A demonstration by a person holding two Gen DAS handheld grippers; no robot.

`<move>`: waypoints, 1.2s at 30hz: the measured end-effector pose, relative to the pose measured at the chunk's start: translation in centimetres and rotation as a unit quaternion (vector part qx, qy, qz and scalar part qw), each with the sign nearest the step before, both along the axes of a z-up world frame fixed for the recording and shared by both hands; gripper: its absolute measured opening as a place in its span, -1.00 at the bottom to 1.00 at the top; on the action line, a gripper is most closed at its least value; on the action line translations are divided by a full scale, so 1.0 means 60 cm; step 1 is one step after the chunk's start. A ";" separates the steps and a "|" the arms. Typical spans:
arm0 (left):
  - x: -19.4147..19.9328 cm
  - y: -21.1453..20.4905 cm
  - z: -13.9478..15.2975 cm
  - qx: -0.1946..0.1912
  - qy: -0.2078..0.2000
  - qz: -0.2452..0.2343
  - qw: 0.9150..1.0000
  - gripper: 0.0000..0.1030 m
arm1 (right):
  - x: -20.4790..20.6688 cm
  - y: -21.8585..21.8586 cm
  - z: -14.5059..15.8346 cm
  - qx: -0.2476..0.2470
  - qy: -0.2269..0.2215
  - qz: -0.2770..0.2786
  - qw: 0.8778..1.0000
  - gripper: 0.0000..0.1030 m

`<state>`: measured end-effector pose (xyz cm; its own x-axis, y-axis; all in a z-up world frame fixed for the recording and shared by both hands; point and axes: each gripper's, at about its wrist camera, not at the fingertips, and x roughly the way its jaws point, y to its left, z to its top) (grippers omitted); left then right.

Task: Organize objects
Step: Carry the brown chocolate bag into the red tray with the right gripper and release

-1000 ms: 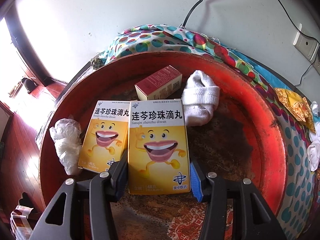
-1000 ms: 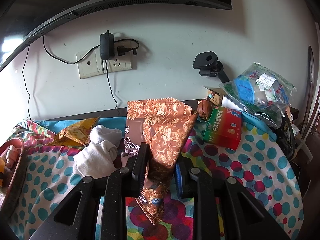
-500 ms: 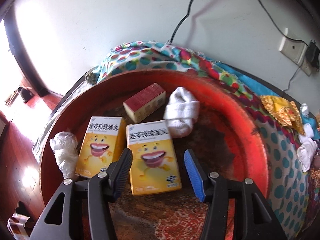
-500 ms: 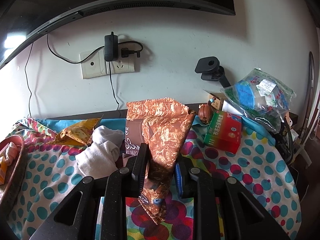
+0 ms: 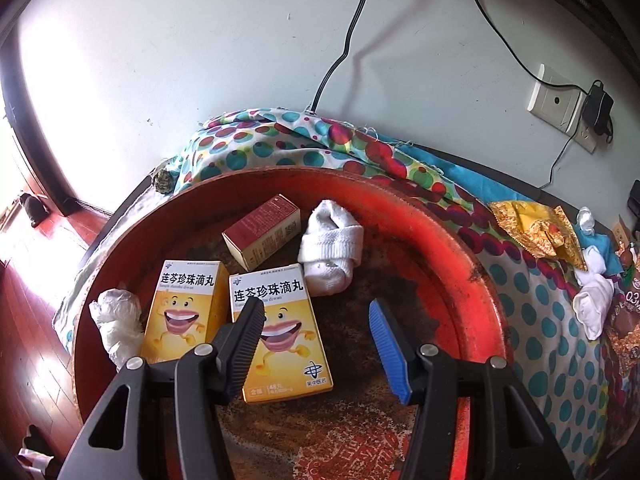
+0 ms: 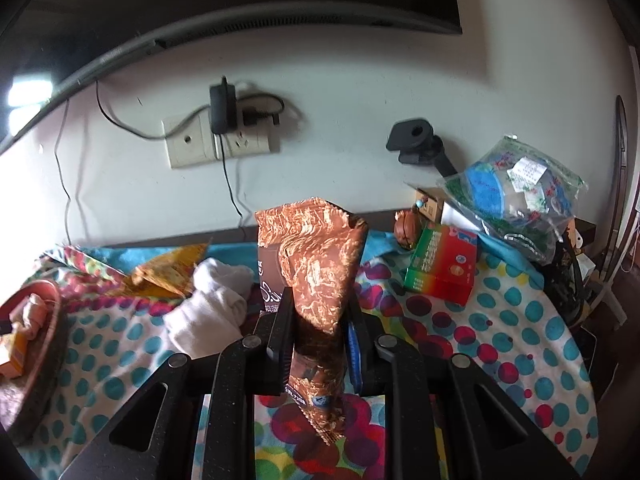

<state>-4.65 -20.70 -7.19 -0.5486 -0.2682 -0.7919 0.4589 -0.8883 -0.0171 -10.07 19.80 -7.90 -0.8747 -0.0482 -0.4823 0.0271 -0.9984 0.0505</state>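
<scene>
2 yellow medicine boxes lie flat side by side in the red tray [image 5: 472, 256]: the left yellow box [image 5: 182, 308] and the right yellow box [image 5: 284, 336], edges touching or nearly so. The left gripper [image 5: 316, 344] hovers over the tray, jaws apart and gripping nothing; they have just been opening. Its black finger overlaps the right yellow box in view, the blue finger is over bare tray floor to the box's right. Behind the yellow boxes sits 1 dark red box [image 5: 262, 232], angled, and just right of it a rolled white sock [image 5: 330, 252]. A crumpled white plastic wad [image 5: 116, 324] lies at the tray's left wall, beside the left yellow box. The tray rests on a polka-dot cloth [image 5: 556, 320]; farther right on the cloth are a yellow wrapper [image 5: 536, 228] and more white socks [image 5: 592, 304].

The right gripper [image 6: 318, 332] is clamped on a brown snack packet [image 6: 316, 272], which stands upright between the fingers, top edge crinkled, bottom end hanging below the jaws over the cloth. Left of it lie a white sock pile [image 6: 212, 304] and a yellow wrapper; the tray's edge shows at the far left. To the right a green-and-red box [image 6: 440, 264] sits on the cloth, with a clear plastic bag [image 6: 516, 196] of items behind it. A wall socket [image 6: 220, 140] with a black adapter is on the wall.
</scene>
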 end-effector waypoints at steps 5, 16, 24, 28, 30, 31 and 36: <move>0.001 -0.001 0.001 0.001 -0.001 0.001 1.000 0.09 | 0.018 -0.018 0.051 -0.024 0.019 0.029 0.999 -0.61; 0.021 -0.034 0.026 0.015 0.019 0.027 0.999 0.09 | 0.009 -0.199 0.094 -0.109 -0.051 0.201 0.972 -0.61; 0.062 -0.106 0.065 0.008 0.018 0.066 0.998 0.09 | -0.013 -0.372 0.071 -0.155 -0.140 0.297 0.932 -0.61; 0.094 -0.152 0.076 0.003 0.020 0.112 0.994 0.09 | -0.022 -0.456 0.059 -0.177 -0.174 0.325 0.913 -0.61; 0.108 -0.174 0.077 0.018 0.027 0.126 0.991 0.09 | -0.026 -0.484 0.053 -0.191 -0.190 0.334 0.903 -0.61; 0.112 -0.182 0.076 0.023 0.028 0.130 0.991 0.09 | -0.028 -0.504 0.047 -0.194 -0.203 0.340 0.897 -0.61; 0.118 -0.200 0.065 0.026 0.018 0.140 0.990 0.09 | -0.028 -0.575 0.009 -0.223 -0.253 0.346 0.875 -0.61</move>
<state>2.42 -32.70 -3.27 -0.4865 -0.3725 -0.7903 0.6853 -0.7238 -0.0807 -11.75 -14.71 -7.37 -0.2411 -0.7648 -0.5974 0.4800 -0.6290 0.6115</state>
